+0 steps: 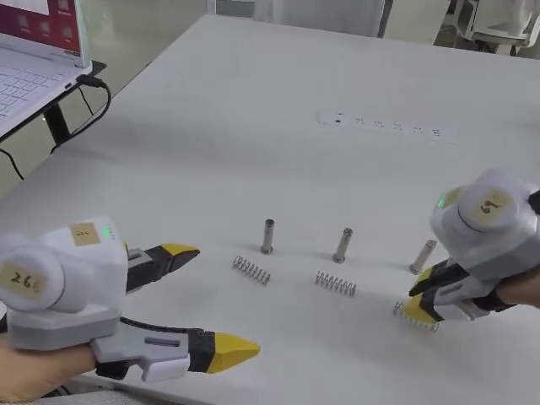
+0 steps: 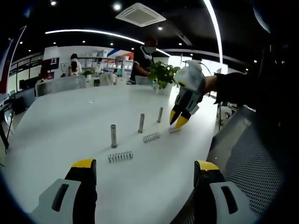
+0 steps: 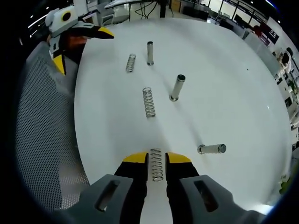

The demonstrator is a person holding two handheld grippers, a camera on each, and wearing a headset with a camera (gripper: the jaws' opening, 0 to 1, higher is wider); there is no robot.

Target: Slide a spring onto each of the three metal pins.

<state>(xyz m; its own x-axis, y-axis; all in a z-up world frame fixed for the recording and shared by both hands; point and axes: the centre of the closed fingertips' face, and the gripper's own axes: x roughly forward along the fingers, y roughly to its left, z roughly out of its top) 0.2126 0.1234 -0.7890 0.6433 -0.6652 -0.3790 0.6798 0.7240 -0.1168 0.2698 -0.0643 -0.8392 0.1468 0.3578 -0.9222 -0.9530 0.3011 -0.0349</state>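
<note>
Three short metal pins stand in a row on the white table: left pin (image 1: 267,236), middle pin (image 1: 342,245), right pin (image 1: 423,256). A spring (image 1: 251,270) lies before the left pin, and a second spring (image 1: 336,283) before the middle one. The third spring (image 3: 157,164) lies on the table between the narrowed jaws of my right gripper (image 3: 157,161), near the right pin (image 3: 211,149). From the head view, that gripper (image 1: 419,305) tips down onto the spring (image 1: 415,317). My left gripper (image 1: 207,301) hovers wide open at the near left, holding nothing.
A laptop (image 1: 34,51) with a dark cable (image 1: 93,93) sits at the far left corner. A socket strip (image 1: 384,126) is set into the table beyond the pins. The table's near edge runs just under both grippers. People and a plant (image 2: 163,72) are far behind.
</note>
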